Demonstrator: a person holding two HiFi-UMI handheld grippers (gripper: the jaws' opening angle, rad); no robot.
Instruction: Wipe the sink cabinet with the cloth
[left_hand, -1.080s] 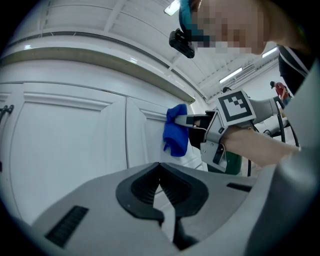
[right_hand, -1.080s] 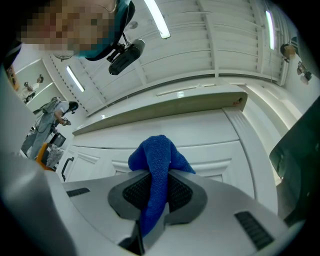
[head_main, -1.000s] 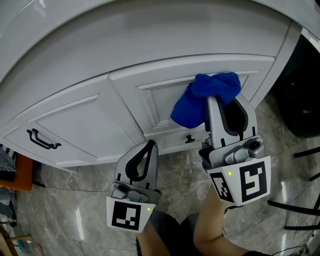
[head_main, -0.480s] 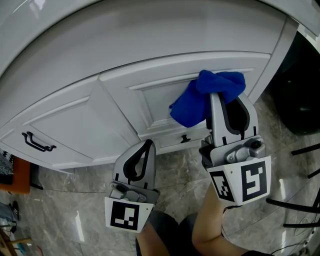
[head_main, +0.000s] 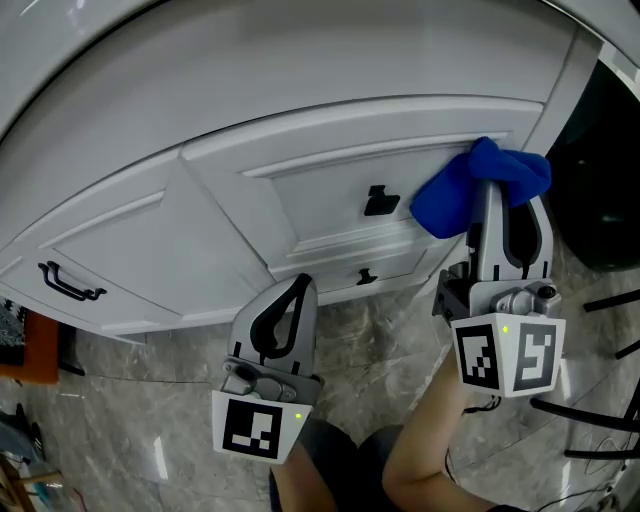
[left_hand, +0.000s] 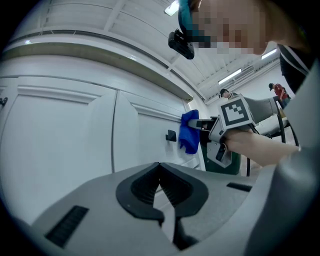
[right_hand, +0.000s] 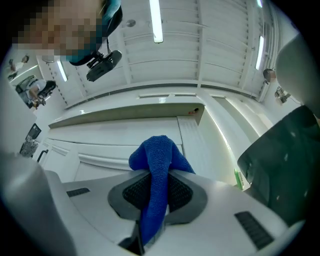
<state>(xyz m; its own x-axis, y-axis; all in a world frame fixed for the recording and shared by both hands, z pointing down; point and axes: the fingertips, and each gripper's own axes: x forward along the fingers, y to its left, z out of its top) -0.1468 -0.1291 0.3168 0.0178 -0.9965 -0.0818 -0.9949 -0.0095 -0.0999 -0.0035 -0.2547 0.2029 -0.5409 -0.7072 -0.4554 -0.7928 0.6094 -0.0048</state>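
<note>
A blue cloth (head_main: 478, 189) is bunched against the right end of the white sink cabinet's right door (head_main: 330, 200), beside its black knob (head_main: 378, 201). My right gripper (head_main: 497, 200) is shut on the cloth, which shows as a blue wad (right_hand: 158, 172) running down between its jaws in the right gripper view. My left gripper (head_main: 289, 298) hangs low in front of the cabinet, shut and holding nothing, its tips meeting (left_hand: 161, 169). From the left gripper view the cloth (left_hand: 189, 132) and the right gripper (left_hand: 206, 124) appear pressed to the door near the knob (left_hand: 171, 135).
The left cabinet door (head_main: 120, 260) carries a black bar handle (head_main: 68, 283). Grey marble floor (head_main: 150, 420) lies below. A dark bin (head_main: 600, 170) stands just right of the cabinet's corner post (head_main: 562, 95). An orange object (head_main: 22, 350) sits at the far left.
My right gripper has slid the cloth rightward along the door, uncovering the black knob. The left gripper has stayed about where it was.
</note>
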